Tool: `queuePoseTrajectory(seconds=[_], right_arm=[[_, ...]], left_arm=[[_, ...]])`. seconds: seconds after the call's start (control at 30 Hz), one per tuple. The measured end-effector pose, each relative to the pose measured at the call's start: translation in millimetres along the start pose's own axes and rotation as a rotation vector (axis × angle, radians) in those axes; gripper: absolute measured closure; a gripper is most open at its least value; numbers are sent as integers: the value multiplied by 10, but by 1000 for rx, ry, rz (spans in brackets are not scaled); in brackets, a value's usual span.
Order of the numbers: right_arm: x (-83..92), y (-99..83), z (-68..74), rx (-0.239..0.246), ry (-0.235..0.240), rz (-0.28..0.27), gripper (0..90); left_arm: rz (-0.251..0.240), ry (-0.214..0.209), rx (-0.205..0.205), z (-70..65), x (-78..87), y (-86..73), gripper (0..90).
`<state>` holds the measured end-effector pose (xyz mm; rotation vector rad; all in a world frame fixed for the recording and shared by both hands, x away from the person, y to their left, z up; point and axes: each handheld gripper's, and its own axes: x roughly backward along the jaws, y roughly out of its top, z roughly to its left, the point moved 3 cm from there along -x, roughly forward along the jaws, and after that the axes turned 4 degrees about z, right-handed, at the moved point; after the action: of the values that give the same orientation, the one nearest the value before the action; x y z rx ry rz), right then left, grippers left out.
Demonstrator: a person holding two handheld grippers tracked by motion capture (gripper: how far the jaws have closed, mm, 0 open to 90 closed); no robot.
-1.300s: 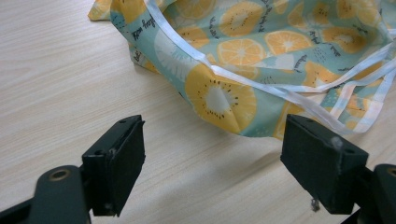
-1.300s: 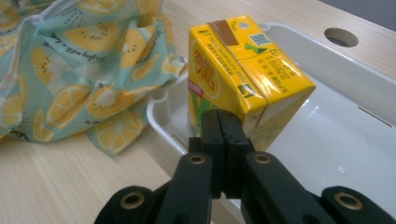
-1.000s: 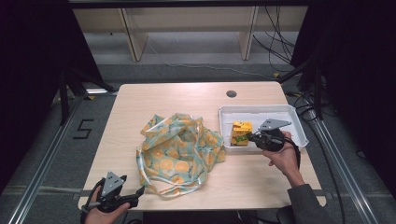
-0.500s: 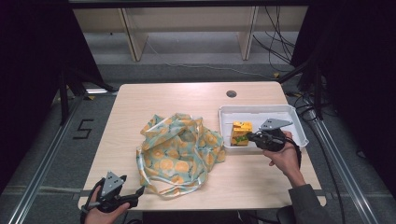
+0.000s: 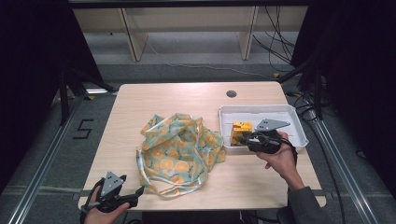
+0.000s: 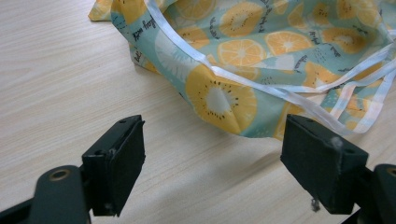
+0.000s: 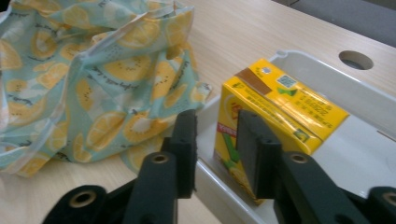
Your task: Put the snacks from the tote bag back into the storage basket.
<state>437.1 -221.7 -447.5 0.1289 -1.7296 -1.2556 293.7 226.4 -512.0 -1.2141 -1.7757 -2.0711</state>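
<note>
A yellow juice carton (image 5: 241, 132) stands at the left end of a white tray (image 5: 261, 111). My right gripper (image 5: 243, 139) is at the tray's near left corner and points at the carton (image 7: 280, 112). Its jaws have just been opening and stand a little apart, pressing on nothing. The gap between them shows the tray wall (image 7: 327, 88) and the carton's lower corner. A crumpled fruit-print cloth bag (image 5: 180, 149) lies mid-table. My left gripper (image 5: 139, 191) rests at the front left edge, wide open. The bag's hem (image 6: 280, 46) lies just beyond its jaws.
A round cable hole (image 5: 231, 94) sits in the tabletop behind the tray. The bag's white straps (image 6: 299, 95) trail toward the front edge. Bare wood lies left of the bag and in front of the tray.
</note>
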Motion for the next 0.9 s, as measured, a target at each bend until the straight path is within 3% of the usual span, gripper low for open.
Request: queuePoseTrajectory(seconds=[0.1, 0.17, 0.37, 0.4, 0.43, 0.53, 0.57, 0.67, 0.7, 0.73, 0.8, 0.9], right_arm=[[-13, 16, 75, -38, 18, 2, 576], [-20, 31, 76, -16, 13, -11, 525], [-49, 53, 205, -53, 34, -15, 427], [-47, 59, 195, -30, 31, -14, 416], [-56, 60, 229, -49, 31, -15, 407], [-67, 60, 259, -41, 42, -13, 389], [-76, 54, 297, -63, 45, -11, 385], [-93, 46, 305, -39, 42, -3, 375], [-105, 42, 334, -54, 47, -7, 373], [-121, 41, 322, -28, 55, -10, 371], [-120, 30, 356, -49, 51, 5, 364], [-136, 24, 370, -37, 52, 2, 356]], left_arm=[[-2, 1, 1, 1, -1, 1, 210], [-6, -1, 8, -6, -5, 1, 210], [-2, 0, 2, -1, 0, 0, 210], [-2, 0, 3, -2, 0, 0, 210], [-2, 0, 3, -1, 0, 0, 210], [-2, 1, 2, -1, 0, 0, 210], [-2, 0, 2, -1, 0, 0, 210], [-2, 1, 2, 0, 1, 0, 210], [-2, 1, 2, -1, 0, 0, 210], [-2, 1, 2, -1, 0, 0, 210], [-2, 0, 2, -2, 0, 1, 210], [-2, 0, 2, -2, -1, 0, 210]])
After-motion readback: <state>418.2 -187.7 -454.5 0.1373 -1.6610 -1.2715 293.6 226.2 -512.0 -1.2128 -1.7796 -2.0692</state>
